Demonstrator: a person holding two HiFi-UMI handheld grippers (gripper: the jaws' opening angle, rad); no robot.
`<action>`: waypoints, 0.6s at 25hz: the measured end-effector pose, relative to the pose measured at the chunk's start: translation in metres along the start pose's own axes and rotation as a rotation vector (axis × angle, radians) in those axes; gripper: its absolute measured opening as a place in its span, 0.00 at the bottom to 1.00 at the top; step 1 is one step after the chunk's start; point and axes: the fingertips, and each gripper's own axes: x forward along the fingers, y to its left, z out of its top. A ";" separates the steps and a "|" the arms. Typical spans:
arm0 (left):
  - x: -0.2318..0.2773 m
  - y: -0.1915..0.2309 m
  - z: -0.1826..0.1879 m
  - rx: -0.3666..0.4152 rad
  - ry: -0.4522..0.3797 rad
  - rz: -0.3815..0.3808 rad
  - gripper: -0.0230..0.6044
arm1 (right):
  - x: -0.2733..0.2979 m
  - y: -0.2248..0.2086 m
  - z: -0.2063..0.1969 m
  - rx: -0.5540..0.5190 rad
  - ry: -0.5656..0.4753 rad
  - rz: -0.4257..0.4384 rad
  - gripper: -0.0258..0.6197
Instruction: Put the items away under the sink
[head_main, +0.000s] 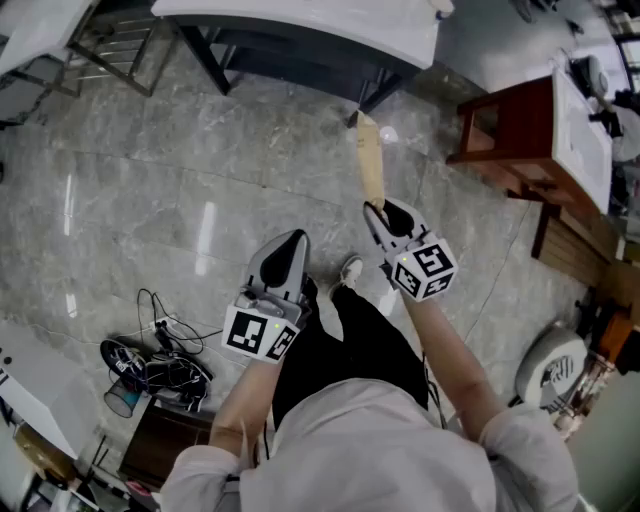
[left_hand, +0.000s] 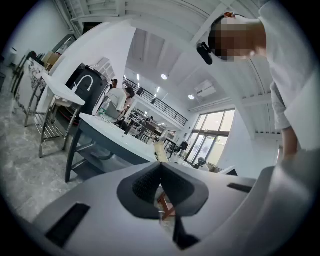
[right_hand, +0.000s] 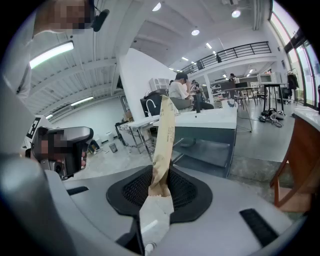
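On the grey marble floor (head_main: 150, 180), short of the white-topped counter (head_main: 300, 25) at the far side, you stand with a hand-held gripper in each hand. The only container in your grasp is a flat brown paper bag (head_main: 369, 160), pinched at its near end and pointing away from you towards the counter. Nothing of its contents shows. Your right hand-held gripper (head_main: 378, 208) is clamped narrowly on the bag, its dark ribbed pads (right_hand: 187, 190) pressing it from both sides. In the right gripper view the paper bag (right_hand: 164, 145) rises upright out of the jaws. Your left hand-held gripper (head_main: 293, 240) hangs to the left of it, pads brought together with nothing between them and only a sliver of daylight below. At near left a small dark cup (head_main: 122, 398) sits among tangled black cables (head_main: 165, 370), its contents too small to tell. A wooden cabinet (head_main: 520, 130) stands at far right, cut off by the frame edge.
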 end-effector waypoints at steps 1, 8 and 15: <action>-0.003 -0.014 -0.001 -0.003 0.011 0.005 0.04 | -0.016 0.005 -0.002 0.004 0.006 0.004 0.22; -0.019 -0.089 0.001 0.049 0.041 0.036 0.04 | -0.092 0.038 0.001 0.017 -0.022 0.065 0.22; -0.021 -0.122 0.016 0.113 -0.020 0.087 0.04 | -0.138 0.033 0.012 -0.029 -0.077 0.090 0.22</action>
